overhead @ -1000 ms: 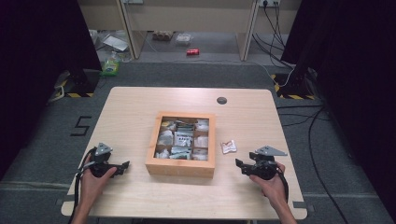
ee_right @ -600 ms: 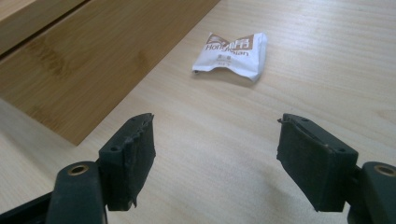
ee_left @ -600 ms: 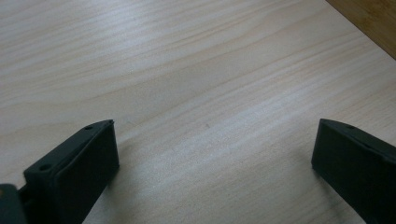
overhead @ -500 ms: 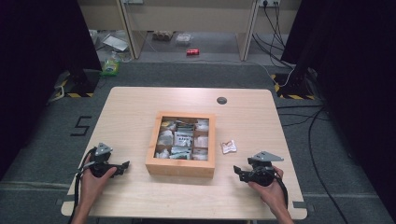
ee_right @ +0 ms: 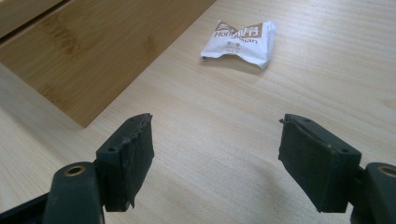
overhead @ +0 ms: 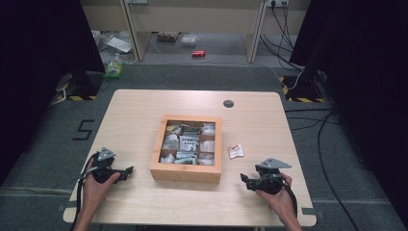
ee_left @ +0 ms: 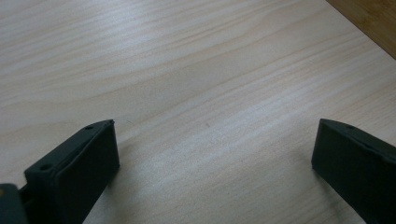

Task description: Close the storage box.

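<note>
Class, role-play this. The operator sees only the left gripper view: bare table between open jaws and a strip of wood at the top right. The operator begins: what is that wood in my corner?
Observer: It is a wall of a square wooden box in the middle of the table.
Operator: Is anything inside it?
Observer: Yes, small packets lie in its compartments.
Operator: Is anything loose on the table?
Observer: One white packet with brown print lies beside the box, apart from it, ahead of the open right gripper.
</note>
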`<state>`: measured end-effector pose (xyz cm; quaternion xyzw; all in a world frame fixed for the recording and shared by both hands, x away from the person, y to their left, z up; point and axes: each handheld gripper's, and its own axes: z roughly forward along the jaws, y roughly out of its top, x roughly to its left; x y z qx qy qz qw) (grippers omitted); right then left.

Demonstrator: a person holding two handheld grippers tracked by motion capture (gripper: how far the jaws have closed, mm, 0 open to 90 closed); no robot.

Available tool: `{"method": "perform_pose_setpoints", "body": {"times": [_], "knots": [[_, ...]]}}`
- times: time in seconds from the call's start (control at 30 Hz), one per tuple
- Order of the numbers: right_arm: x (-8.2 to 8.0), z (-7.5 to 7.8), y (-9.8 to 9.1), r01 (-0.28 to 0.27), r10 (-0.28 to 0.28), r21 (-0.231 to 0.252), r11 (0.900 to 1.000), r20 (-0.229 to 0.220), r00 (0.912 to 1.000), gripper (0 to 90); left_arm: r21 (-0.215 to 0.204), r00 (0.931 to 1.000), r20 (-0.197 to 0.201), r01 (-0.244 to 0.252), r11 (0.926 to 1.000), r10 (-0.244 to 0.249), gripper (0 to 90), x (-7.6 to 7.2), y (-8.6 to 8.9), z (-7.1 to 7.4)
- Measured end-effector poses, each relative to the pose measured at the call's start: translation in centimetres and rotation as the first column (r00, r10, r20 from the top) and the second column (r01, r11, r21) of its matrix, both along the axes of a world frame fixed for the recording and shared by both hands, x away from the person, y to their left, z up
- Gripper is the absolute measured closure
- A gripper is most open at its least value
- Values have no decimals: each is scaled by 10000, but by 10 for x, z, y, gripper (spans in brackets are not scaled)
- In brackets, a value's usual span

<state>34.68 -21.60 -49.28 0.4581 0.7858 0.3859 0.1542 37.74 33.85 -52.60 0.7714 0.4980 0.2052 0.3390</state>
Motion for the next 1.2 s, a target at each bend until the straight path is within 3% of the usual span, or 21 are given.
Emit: {"method": "perform_pose_setpoints", "body": {"times": [0.43, 0.57, 0.77, 0.87, 0.93, 1.2], "knots": [[-1, -3, 6, -22, 19, -246, 9997, -154, 9999, 264, 2, 10000, 1, -3, 10000, 3, 0, 0, 0, 0], [-3, -5, 8, -177, 170, -581, 9982, -133, 9998, 262, 14, 10000, -7, 4, 10000, -4, 0, -1, 0, 0], [-20, -10, 4, -296, 265, -874, 9957, -365, 9990, 251, 18, 10000, -3, 6, 10000, -6, 1, -1, 0, 0], [-26, -14, 2, -435, 362, -1161, 9923, -636, 9973, 210, 21, 10000, -1, 6, 10000, -6, 1, -1, 0, 0], [-30, -17, 2, -682, 628, -1627, 9843, -379, 9973, 166, 27, 10000, -9, 12, 10000, -12, 0, -1, 0, 0], [-33, -22, 5, -775, 762, -1464, 9862, -145, 9970, 55, 20, 10000, -12, 5, 10000, -5, 0, -1, 0, 0]]}}
